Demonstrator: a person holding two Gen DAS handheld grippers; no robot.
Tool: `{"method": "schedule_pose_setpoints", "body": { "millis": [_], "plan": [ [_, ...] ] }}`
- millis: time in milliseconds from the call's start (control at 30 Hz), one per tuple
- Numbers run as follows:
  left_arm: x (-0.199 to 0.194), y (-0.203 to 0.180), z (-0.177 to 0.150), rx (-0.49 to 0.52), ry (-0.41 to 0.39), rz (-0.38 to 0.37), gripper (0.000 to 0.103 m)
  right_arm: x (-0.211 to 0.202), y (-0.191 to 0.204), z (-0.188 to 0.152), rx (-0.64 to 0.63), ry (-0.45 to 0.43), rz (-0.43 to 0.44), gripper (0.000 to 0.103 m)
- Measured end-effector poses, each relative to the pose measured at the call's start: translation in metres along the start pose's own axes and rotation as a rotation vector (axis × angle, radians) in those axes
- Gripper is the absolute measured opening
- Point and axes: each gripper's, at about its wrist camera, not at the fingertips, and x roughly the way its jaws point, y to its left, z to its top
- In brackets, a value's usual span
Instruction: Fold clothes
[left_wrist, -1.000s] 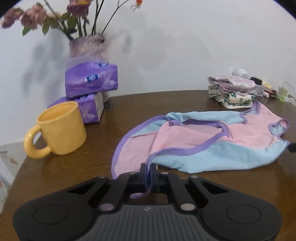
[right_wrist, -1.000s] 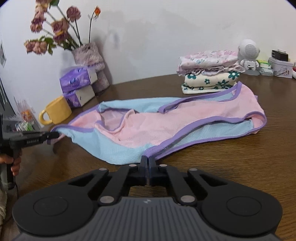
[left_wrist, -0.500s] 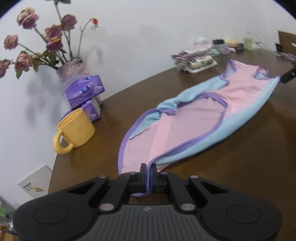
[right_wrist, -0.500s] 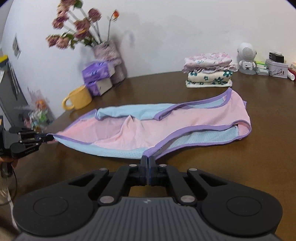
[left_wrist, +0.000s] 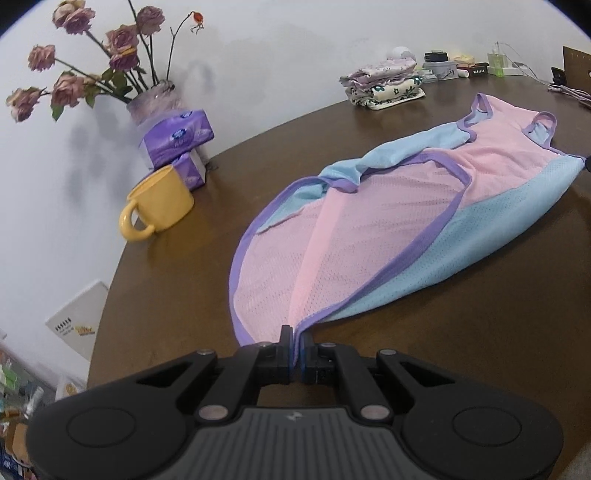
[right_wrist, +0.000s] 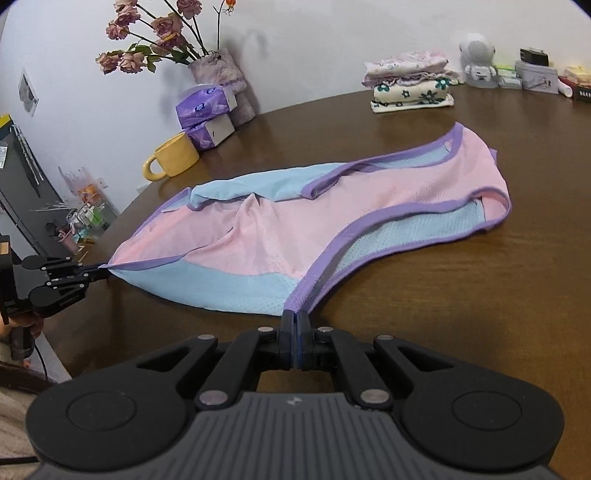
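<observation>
A pink and light-blue mesh garment with purple trim (left_wrist: 369, 229) (right_wrist: 295, 240) lies stretched across the brown table (left_wrist: 461, 350). My left gripper (left_wrist: 294, 341) is shut on one purple-edged corner of it. My right gripper (right_wrist: 294, 325) is shut on the opposite corner. In the right wrist view the left gripper (right_wrist: 99, 271) shows at the far left, pinching its corner just off the table's edge, held by a hand (right_wrist: 26, 325). The cloth is pulled fairly taut between both grippers, with some folds near its middle.
A yellow mug (left_wrist: 159, 203) (right_wrist: 171, 160), purple tissue packs (left_wrist: 177, 138) (right_wrist: 205, 105) and a vase of dried roses (left_wrist: 155, 99) stand at the table's back left. A stack of folded clothes (left_wrist: 384, 83) (right_wrist: 410, 81) and small items (right_wrist: 532, 72) sit by the wall.
Both grippers have risen and drawn apart, pulling the garment out longer and flatter across the table. The left gripper has moved back toward the table's left edge. Both stay shut on the cloth.
</observation>
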Motion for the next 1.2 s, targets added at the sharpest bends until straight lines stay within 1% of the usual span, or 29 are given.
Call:
{"method": "schedule_pose_setpoints", "body": {
  "millis": [200, 367, 400, 433, 533, 600, 667, 700, 767, 833, 867, 933, 967, 1000, 1133, 1200],
  "plan": [
    [-0.009, -0.001, -0.008, -0.026, 0.005, 0.012, 0.002, -0.004, 0.005, -0.008, 0.012, 0.01, 0.012, 0.001],
    [-0.013, -0.003, -0.009, -0.018, 0.011, 0.014, 0.002, -0.004, 0.004, -0.014, 0.03, 0.02, 0.01, 0.001],
    [-0.013, -0.003, -0.009, -0.019, 0.009, 0.013, 0.004, -0.004, 0.004, -0.015, 0.031, 0.025, 0.012, 0.001],
    [-0.014, -0.003, -0.009, -0.019, 0.007, 0.012, 0.007, -0.002, 0.005, -0.015, 0.029, 0.032, 0.014, 0.001],
    [-0.018, 0.004, -0.007, -0.052, 0.006, -0.007, 0.024, -0.006, 0.004, -0.012, 0.028, 0.028, 0.007, 0.008],
    [-0.026, 0.01, -0.004, -0.084, -0.006, -0.025, 0.052, -0.012, 0.003, -0.009, 0.023, 0.012, -0.004, 0.016],
    [-0.035, 0.016, 0.003, -0.102, -0.034, -0.036, 0.059, -0.022, 0.003, -0.001, -0.006, -0.023, -0.049, 0.037],
    [-0.038, 0.017, 0.009, -0.101, -0.047, -0.04, 0.063, -0.024, 0.004, 0.004, -0.027, -0.033, -0.067, 0.038],
    [-0.039, 0.018, 0.023, -0.094, -0.072, -0.05, 0.068, -0.025, 0.006, 0.016, -0.068, -0.046, -0.095, 0.039],
    [-0.036, 0.017, 0.041, -0.087, -0.09, -0.07, 0.075, -0.02, 0.009, 0.03, -0.108, -0.046, -0.107, 0.039],
    [-0.031, 0.017, 0.049, -0.091, -0.087, -0.088, 0.079, -0.015, 0.011, 0.038, -0.128, -0.041, -0.111, 0.043],
    [-0.022, 0.016, 0.066, -0.101, -0.079, -0.126, 0.079, -0.004, 0.017, 0.05, -0.167, -0.034, -0.116, 0.046],
    [-0.015, 0.015, 0.075, -0.119, -0.069, -0.147, 0.079, 0.003, 0.02, 0.058, -0.187, -0.03, -0.122, 0.051],
    [-0.008, 0.014, 0.083, -0.143, -0.054, -0.167, 0.079, 0.011, 0.022, 0.063, -0.195, -0.018, -0.128, 0.053],
    [0.02, 0.014, 0.112, -0.242, -0.007, -0.236, 0.079, 0.043, 0.03, 0.086, -0.227, 0.029, -0.149, 0.054],
    [0.034, 0.015, 0.127, -0.292, 0.017, -0.27, 0.079, 0.057, 0.029, 0.095, -0.202, 0.044, -0.139, 0.054]
  ]
}}
